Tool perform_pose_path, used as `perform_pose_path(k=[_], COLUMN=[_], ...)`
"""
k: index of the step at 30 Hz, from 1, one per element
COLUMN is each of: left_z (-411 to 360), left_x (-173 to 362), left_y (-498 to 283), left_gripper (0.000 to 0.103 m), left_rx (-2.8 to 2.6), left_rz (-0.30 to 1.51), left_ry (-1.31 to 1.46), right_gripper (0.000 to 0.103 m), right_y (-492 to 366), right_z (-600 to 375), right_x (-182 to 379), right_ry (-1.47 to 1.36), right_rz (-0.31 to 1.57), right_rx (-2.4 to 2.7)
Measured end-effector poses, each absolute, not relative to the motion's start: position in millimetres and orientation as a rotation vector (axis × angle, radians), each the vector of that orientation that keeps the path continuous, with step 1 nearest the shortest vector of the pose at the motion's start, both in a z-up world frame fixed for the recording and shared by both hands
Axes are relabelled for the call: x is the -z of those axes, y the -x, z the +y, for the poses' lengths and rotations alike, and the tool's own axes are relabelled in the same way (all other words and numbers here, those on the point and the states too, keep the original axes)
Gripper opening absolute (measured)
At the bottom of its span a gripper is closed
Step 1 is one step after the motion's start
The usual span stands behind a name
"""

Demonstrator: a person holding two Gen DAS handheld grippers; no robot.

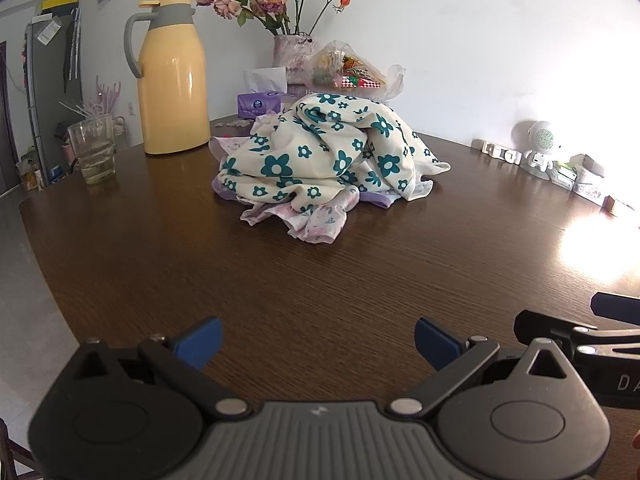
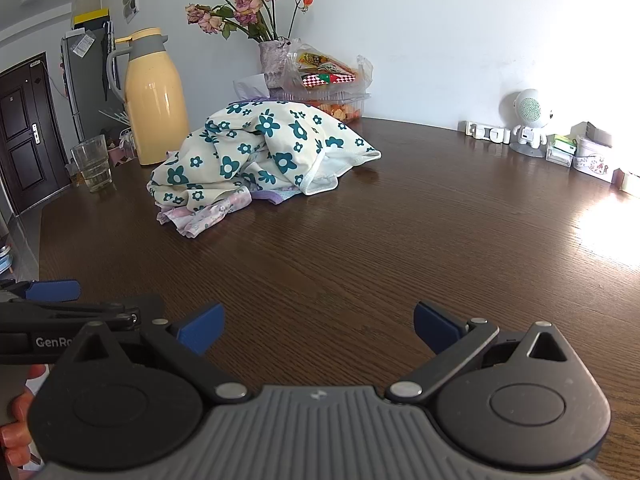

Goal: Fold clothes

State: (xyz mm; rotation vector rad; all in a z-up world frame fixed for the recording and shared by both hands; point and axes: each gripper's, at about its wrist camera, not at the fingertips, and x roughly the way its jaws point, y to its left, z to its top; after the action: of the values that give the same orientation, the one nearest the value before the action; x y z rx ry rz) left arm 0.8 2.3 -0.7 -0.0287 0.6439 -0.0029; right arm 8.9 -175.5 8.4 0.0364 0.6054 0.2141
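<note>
Waiting at the near edge of the bench (image 1: 320,280), the left tool (image 1: 318,340) and right tool (image 2: 316,328) hover side by side, both spread wide and holding nothing, level and aimed at the clothes (image 1: 328,152). That crumpled, unfolded heap sits well ahead near a flask (image 1: 172,80) and glass (image 1: 94,152), probably dumped mid-bench to leave bare wood in front for folding.

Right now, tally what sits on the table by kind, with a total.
Clothes pile: 1
Yellow thermos jug: 1
Drinking glass: 1
Flower vase: 1
Tissue box: 1
Snack bag: 1
Robot figurine: 1
Total: 7
</note>
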Motion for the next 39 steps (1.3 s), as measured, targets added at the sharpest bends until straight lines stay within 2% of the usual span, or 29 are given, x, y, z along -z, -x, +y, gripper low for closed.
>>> perform_pose_path(k=[39], left_z=[2.6], left_x=[-3.3], left_y=[0.4], left_gripper=[0.103], left_rx=[-0.005], left_rz=[0.628], left_ry=[0.031], right_gripper=[0.103], right_y=[-8.0], right_z=[-176.6], right_x=[-10.8], right_ry=[-0.039], right_rz=[0.606], right_rx=[-0.228])
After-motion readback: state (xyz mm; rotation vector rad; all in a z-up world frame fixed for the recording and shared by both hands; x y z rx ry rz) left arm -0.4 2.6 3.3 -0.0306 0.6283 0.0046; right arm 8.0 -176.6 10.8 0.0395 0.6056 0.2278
